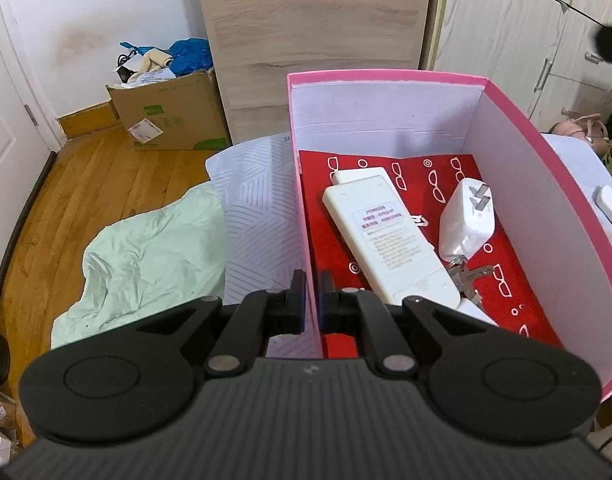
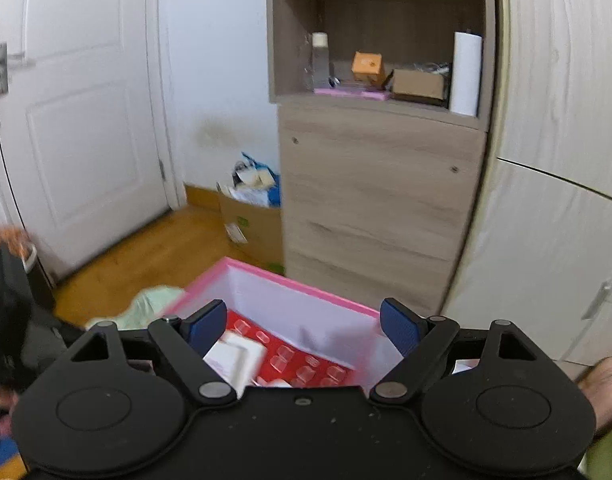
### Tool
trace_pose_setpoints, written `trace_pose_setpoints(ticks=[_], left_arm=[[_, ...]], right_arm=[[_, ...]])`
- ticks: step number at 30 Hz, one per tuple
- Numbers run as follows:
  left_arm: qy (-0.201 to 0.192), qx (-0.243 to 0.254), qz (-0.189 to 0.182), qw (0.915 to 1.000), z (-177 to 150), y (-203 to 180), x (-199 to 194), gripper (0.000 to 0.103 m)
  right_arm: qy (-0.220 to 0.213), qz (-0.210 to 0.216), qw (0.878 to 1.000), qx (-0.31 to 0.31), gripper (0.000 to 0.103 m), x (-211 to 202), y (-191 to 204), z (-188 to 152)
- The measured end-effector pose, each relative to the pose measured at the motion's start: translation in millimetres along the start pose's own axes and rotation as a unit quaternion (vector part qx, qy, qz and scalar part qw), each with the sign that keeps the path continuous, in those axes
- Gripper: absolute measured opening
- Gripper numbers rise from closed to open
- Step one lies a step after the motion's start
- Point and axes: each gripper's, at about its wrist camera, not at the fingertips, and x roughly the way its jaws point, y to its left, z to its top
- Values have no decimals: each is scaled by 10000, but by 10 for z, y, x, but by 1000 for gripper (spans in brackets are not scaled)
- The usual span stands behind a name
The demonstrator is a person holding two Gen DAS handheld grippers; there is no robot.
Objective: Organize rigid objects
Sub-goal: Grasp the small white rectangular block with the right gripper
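Here, left tool (image 1: 311, 280) clamped on pink box (image 1: 385, 77) wall.

The pink box (image 1: 537, 152) at centre right looks like matt cardboard with a white paper lining. On its floor lies a red printed sheet (image 1: 517, 264), smooth. The remote (image 1: 389, 240) and charger plug (image 1: 465, 224) are smooth white plastic, the keys (image 1: 467, 276) dull metal. At lower left lies crumpled green cloth (image 1: 146, 256), on glossy wooden flooring (image 1: 98, 184).
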Motion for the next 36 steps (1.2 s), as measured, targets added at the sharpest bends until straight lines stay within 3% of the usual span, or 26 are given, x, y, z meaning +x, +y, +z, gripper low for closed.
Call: trace_pose_setpoints(ticks=[6,14,20,27,32,36], left_arm=[[5,13,13,10000,4,-9,1,5],[82,-41,125,9999,42,-14,19,4],[197,-22,245,9995,71,-54,27,3],[245,-83,258,9993,80,-48,23,3],[245,-86,300,9992,82,-58,24,3],[240,-69,324,9992,79,-68,25,3]], right_arm=[[69,-254,9994,222,87,-352,-503,-243],[966,-179,9945,364,84,-328,-1012,-842],[1316,33,9889,686,79,-368,-1304,-1166],[1870,188,9821,-85,69,-127,-1295,-1562],[1776,-19,9804,-849,69,55,-1271,-1727],[1863,-112,9792,-793,70,210,-1342,-1790]])
